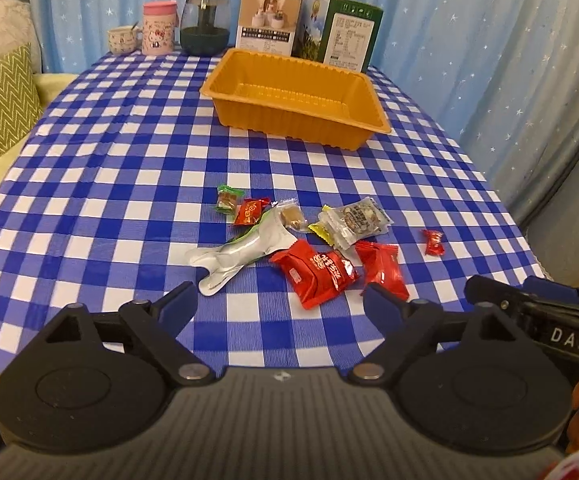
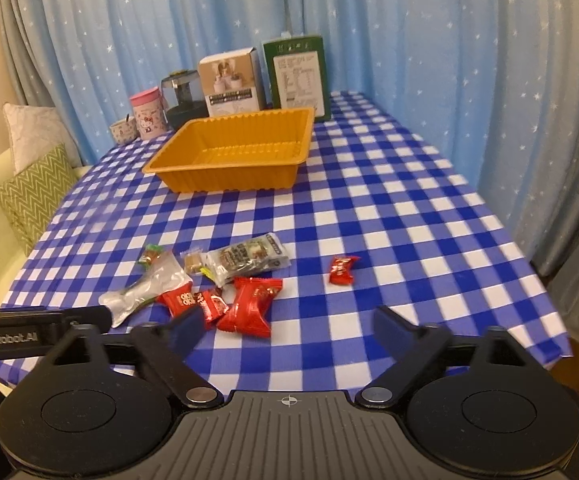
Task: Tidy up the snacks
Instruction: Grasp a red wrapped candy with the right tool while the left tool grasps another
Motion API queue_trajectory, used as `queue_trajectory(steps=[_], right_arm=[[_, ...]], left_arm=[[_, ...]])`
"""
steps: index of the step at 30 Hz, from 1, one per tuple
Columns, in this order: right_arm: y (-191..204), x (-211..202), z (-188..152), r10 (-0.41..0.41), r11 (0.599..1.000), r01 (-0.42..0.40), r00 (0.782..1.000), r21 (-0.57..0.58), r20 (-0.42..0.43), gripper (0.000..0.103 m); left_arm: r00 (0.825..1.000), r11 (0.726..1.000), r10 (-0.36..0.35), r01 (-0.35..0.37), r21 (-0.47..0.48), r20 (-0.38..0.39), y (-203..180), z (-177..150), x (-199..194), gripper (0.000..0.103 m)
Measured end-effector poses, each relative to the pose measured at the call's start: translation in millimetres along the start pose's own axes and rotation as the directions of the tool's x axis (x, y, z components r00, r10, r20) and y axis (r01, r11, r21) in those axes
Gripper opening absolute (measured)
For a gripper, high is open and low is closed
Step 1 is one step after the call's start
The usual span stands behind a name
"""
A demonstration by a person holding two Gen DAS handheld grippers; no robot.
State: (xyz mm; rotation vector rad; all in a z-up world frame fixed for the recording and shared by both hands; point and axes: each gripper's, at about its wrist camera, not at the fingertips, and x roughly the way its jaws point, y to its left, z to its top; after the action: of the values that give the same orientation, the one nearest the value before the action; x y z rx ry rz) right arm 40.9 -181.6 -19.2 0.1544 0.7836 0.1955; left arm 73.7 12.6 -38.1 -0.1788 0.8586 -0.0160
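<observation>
A heap of wrapped snacks lies on the blue checked tablecloth (image 1: 129, 184): a silver pouch (image 1: 241, 254), two red packets (image 1: 315, 270) (image 1: 381, 266), a grey-white packet (image 1: 353, 222), small candies (image 1: 227, 200), and one red candy (image 1: 432, 242) apart at the right. An empty orange tray (image 1: 225, 88) stands farther back. My left gripper (image 1: 279, 306) hovers open just short of the heap, nothing between its fingers. In the right wrist view the same heap (image 2: 249, 306), the lone red candy (image 2: 342, 270) and the tray (image 2: 157, 166) show; my right gripper (image 2: 289, 326) is open and empty.
Along the table's far edge stand a small cup (image 1: 122, 40), a pink mug (image 1: 158, 28), a dark jar (image 1: 205, 24) and two boxes (image 1: 267, 20) (image 1: 349, 34). Cushions (image 1: 1, 100) lie left. Blue curtains hang behind. The other gripper's body (image 1: 549, 320) sits close at the right.
</observation>
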Motion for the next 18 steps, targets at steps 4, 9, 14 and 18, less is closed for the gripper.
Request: queue_trajectory(steps=[4,9,14,18], right_arm=[[1,25,6,0.021,1.000,-0.021,1.000,0.012,-0.012,0.075],[2,59,11,0.060,0.998,-0.059,0.997,0.030,-0.044,0.055],[8,90,12,0.085,0.996,-0.083,0.993,0.031,-0.085,0.047],[11,110,11,0.088,0.996,-0.086,0.990,0.023,-0.114,0.044]], left_arm=[[1.000,1.000,0.000,0.000,-0.011,-0.028,4,4,24,0.081],[0.998,1.000,0.002,-0.003,-0.025,-0.058,11,6,48,0.071],[0.997,0.999,-0.005,0.002,-0.042,-0.081,18,3,62,0.064],[0.996,0.999,-0.017,0.013,-0.050,-0.091,19,2,68,0.062]])
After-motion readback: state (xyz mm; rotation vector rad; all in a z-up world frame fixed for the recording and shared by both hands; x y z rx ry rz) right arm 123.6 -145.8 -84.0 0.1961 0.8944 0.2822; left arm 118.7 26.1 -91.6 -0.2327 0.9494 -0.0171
